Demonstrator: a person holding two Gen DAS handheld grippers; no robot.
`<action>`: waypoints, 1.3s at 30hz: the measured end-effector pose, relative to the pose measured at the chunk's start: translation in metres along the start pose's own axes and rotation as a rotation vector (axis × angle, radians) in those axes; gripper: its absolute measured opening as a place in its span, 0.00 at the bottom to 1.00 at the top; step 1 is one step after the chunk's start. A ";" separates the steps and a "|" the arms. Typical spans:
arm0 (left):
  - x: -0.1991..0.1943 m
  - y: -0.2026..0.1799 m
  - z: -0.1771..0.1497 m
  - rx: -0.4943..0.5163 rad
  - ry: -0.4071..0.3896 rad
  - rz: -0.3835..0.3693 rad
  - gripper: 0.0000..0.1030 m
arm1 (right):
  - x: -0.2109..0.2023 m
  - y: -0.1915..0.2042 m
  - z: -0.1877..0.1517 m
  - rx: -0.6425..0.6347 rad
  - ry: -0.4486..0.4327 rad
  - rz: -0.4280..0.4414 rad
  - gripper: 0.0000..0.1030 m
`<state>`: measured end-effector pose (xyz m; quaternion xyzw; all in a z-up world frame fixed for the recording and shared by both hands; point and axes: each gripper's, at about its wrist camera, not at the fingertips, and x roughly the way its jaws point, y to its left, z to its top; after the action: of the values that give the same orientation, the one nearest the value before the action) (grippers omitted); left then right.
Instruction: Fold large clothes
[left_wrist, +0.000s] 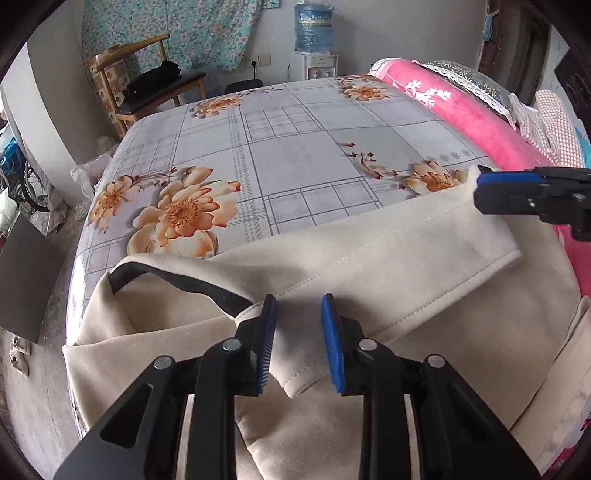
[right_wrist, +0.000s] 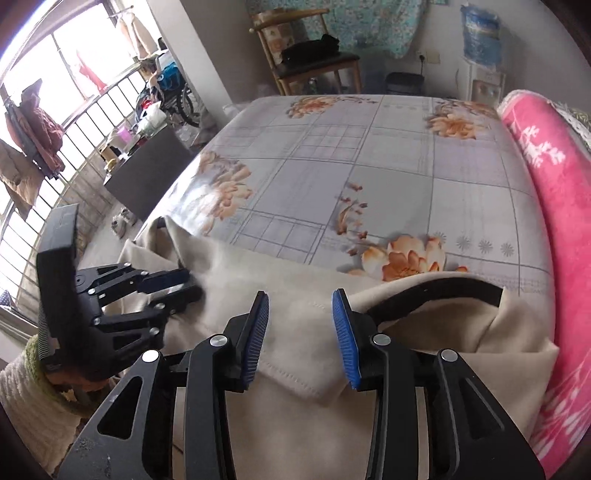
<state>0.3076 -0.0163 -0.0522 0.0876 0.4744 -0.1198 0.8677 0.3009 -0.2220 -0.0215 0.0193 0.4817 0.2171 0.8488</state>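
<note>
Big floral-sheeted bed (left_wrist: 295, 155) filling most of both views, handy as a flat folding surface. Beige coat (left_wrist: 369, 266) spread across the lower half of the frame, dark-lined collar at lower left, hem edge folded over toward the middle, probably so the fold lies flat. Left gripper (left_wrist: 298, 343) bottom centre, jaws narrowly parted, straddling a stitched fold without pinching. Right gripper (right_wrist: 301, 339) same deal: jaws apart over a seam corner, not gripping.

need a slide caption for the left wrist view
Left claw open over the beige coat's folded edge on the floral bed sheet, right claw at its far corner.
</note>
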 end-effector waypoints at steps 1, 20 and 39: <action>0.001 0.002 0.000 0.003 -0.002 -0.002 0.24 | 0.009 -0.002 -0.002 -0.012 0.019 -0.029 0.34; -0.029 0.011 -0.011 -0.082 -0.037 -0.036 0.33 | 0.006 0.039 -0.048 -0.137 0.051 -0.071 0.31; -0.159 0.049 -0.207 -0.380 -0.183 0.003 0.64 | -0.070 0.108 -0.198 -0.117 -0.025 0.016 0.73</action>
<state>0.0726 0.1050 -0.0267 -0.0881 0.4074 -0.0342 0.9083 0.0689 -0.1863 -0.0445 -0.0238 0.4576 0.2515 0.8525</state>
